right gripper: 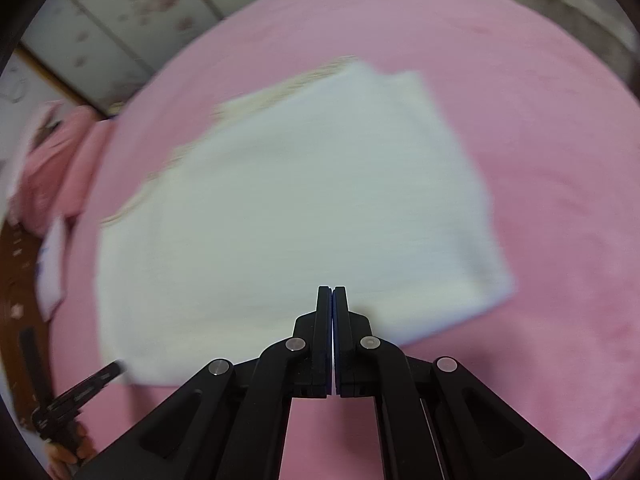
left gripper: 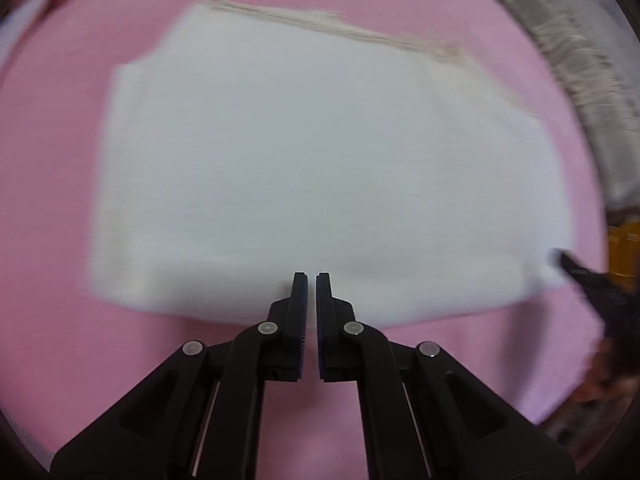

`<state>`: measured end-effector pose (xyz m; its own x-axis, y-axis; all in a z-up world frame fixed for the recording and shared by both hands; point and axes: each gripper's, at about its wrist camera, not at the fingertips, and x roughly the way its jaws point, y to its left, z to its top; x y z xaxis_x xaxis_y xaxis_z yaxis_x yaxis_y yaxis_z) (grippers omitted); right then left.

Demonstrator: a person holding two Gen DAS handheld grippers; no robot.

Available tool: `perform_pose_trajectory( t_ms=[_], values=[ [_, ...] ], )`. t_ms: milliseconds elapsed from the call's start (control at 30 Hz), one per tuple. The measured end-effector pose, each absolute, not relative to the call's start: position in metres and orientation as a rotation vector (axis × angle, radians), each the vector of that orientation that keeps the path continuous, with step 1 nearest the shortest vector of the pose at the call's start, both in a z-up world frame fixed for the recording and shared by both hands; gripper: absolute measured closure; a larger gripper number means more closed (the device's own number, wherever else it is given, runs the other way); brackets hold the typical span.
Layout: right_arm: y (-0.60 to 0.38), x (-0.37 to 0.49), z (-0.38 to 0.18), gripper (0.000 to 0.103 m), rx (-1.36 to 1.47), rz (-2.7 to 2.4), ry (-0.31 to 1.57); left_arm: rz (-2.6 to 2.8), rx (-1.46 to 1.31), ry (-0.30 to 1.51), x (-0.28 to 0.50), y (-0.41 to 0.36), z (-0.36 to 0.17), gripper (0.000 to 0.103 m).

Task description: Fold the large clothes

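A folded white garment [left gripper: 312, 168] lies flat on the pink bed sheet [left gripper: 52, 208], with a beige lace trim [left gripper: 328, 28] along its far edge. My left gripper [left gripper: 311, 280] hovers over the garment's near edge, its jaws almost together with a thin gap and nothing between them. My right gripper [right gripper: 332, 292] is shut and empty over the near edge of the same garment [right gripper: 296, 208]. The right gripper's tip also shows at the right of the left wrist view [left gripper: 576, 270], and the left gripper at the lower left of the right wrist view [right gripper: 88, 388]. Both views are blurred.
The pink sheet [right gripper: 540, 160] covers the bed all round the garment. A pink pillow [right gripper: 52, 160] and a white item [right gripper: 52, 268] lie at the left edge. A wardrobe with flower-patterned doors [right gripper: 132, 12] stands behind. A pale patterned cloth [left gripper: 576, 60] lies at the far right.
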<state>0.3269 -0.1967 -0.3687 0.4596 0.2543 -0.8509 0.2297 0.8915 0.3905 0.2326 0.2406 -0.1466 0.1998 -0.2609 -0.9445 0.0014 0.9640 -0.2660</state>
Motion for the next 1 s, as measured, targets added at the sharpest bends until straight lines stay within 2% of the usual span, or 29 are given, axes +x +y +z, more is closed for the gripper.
perform_pose_trajectory(
  t_ms=[100,267,500,667,800,1000],
  values=[
    [-0.163,0.342,-0.378,0.103,0.512,0.160,1.142,-0.296,-0.351,1.361,0.247,0.226,-0.152,0.102],
    [-0.140,0.370,-0.397,0.103,0.652,0.291,1.174,-0.359,-0.406,1.416,0.284,0.206,-0.173,0.102],
    [-0.136,0.404,-0.428,0.103,0.783,0.293,1.181,-0.315,-0.568,1.382,0.360,0.235,-0.224,0.102],
    [-0.138,0.426,-0.447,0.103,0.834,0.291,1.199,-0.286,-0.568,1.361,0.404,0.241,-0.240,0.102],
    [-0.143,0.441,-0.451,0.103,0.797,0.333,1.172,-0.289,-0.558,1.330,0.429,0.258,-0.241,0.102],
    [-0.147,0.489,-0.434,0.103,0.593,0.277,1.162,-0.223,-0.567,1.264,0.439,0.271,-0.240,0.102]
  ],
)
